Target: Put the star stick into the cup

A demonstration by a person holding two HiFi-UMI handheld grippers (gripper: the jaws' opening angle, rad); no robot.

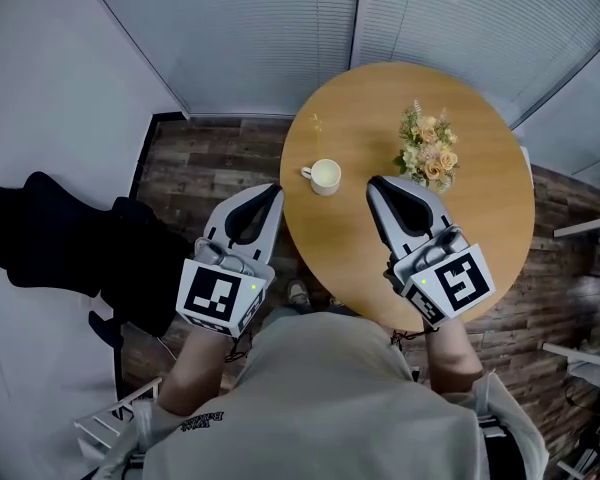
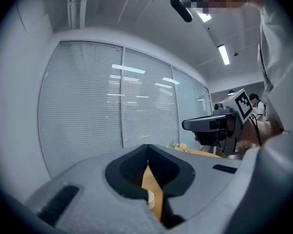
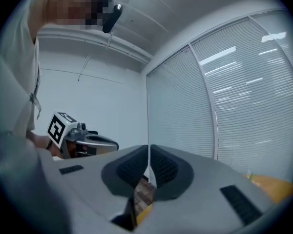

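Note:
A white cup (image 1: pixel 324 176) stands near the left edge of the round wooden table (image 1: pixel 480 218). A small pale-yellow star stick (image 1: pixel 316 123) lies on the table beyond the cup, too small to make out in detail. My left gripper (image 1: pixel 273 190) hovers just left of the cup at the table's edge, shut and holding nothing. Through the gap under its jaws the cup's rim (image 2: pixel 149 199) shows. My right gripper (image 1: pixel 374 182) hangs over the table right of the cup, also shut and holding nothing. Neither gripper touches the cup or the stick.
A bunch of dried flowers (image 1: pixel 428 153) stands on the table right of the cup, close to the right gripper. A dark chair with black cloth (image 1: pixel 70 248) sits on the wooden floor at the left. Blinds and glass walls ring the table.

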